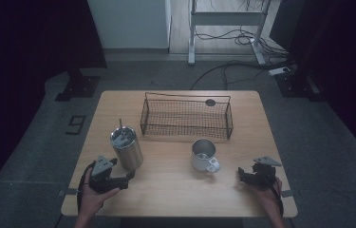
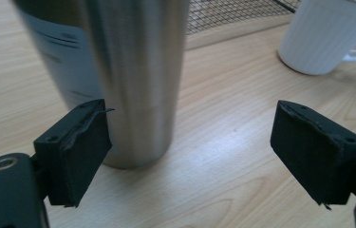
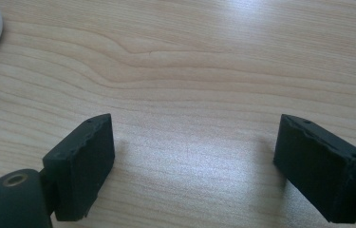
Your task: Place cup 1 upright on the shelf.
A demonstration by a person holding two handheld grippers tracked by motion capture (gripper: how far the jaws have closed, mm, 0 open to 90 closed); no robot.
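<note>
Tumbler: the steel tumbler (image 1: 126, 148) stands upright in the lower left of the high view, its long axis vertical and its open mouth up; something thin sticks up out of the mouth, too small to make out.
Tumbler from your left tool: in the left gripper view the tumbler (image 2: 128, 76) rises in the upper left of the frame, its base on the counter (image 2: 223, 156) just beyond the left pad.
Left tool: your left tool (image 1: 127, 179) sits just below and right of the tumbler's base in the high view; its jaws stand apart with nothing between them, only bare wood.
Right tool: your right tool (image 1: 242, 176) lies low at the lower right of the high view; its jaws are spread over bare counter (image 3: 190, 95) and grip nothing.
Mug: the white mug (image 1: 203, 155) stands near the middle, handle toward the lower right, well apart from the tumbler.
Basket: the wire basket (image 1: 186, 117) runs left to right across the upper middle, behind both vessels.
Edges: the tumbler is near the counter's left edge (image 1: 83, 156).
Open room: bare wood between tumbler and mug, and along the bottom strip between your two tools.
</note>
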